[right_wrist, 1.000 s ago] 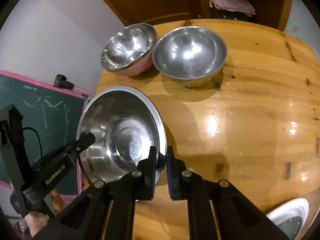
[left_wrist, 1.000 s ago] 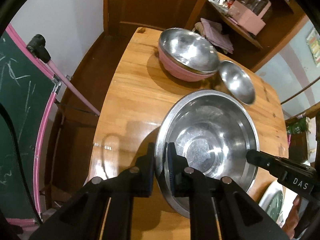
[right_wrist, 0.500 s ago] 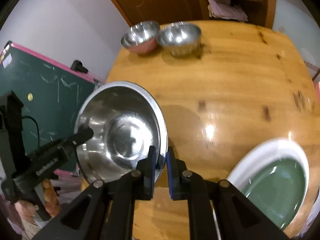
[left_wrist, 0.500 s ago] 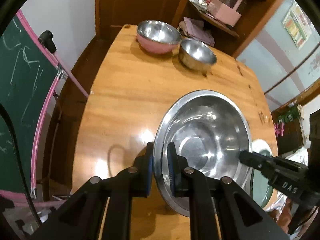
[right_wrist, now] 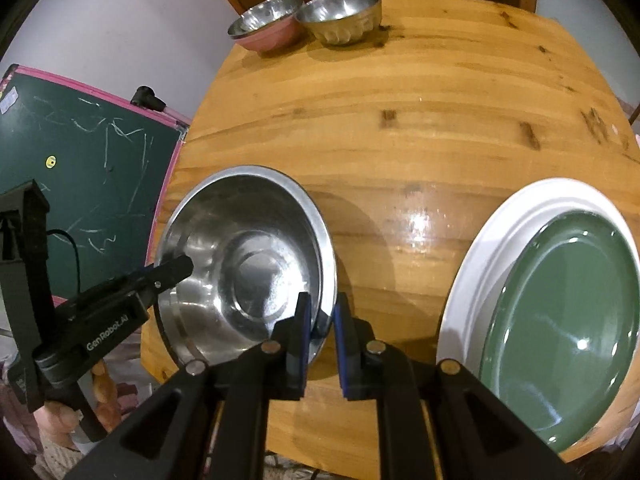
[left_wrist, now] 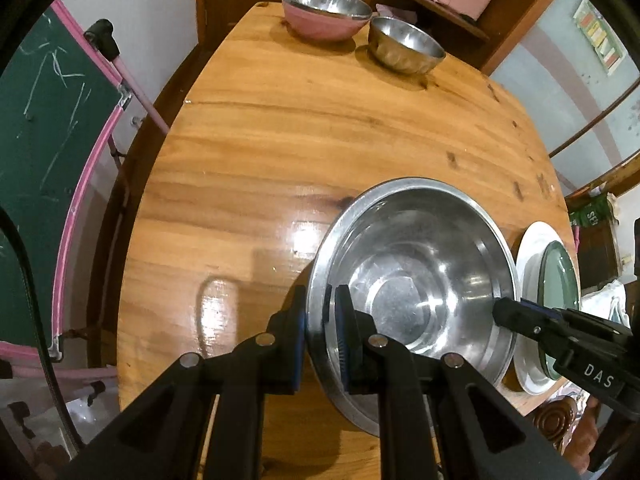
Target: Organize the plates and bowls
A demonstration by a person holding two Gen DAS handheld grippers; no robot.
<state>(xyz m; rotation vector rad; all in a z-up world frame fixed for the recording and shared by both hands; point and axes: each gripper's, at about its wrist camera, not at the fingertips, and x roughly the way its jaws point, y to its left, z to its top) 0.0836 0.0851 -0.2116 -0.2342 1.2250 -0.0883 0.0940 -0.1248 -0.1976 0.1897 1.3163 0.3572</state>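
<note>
Carrying the steel basin (left_wrist: pixel 412 264) above the wooden table (left_wrist: pixel 280 128), just beside the green plate (right_wrist: pixel 560 320).
Left gripper (left_wrist: pixel 322 320) and right gripper (right_wrist: pixel 322 316) pinching opposite rims, nearly closed; risking tilt, slip, or clipping the plate.

A glossy wooden counter (right_wrist: pixel 420 128) fills most of the frame, bearing a pink bowl (right_wrist: pixel 266 24) and a steel bowl (right_wrist: pixel 340 16) touching side by side at its top edge, and at lower right a white plate (right_wrist: pixel 476 256) with a green plate (right_wrist: pixel 560 320) on it.
</note>
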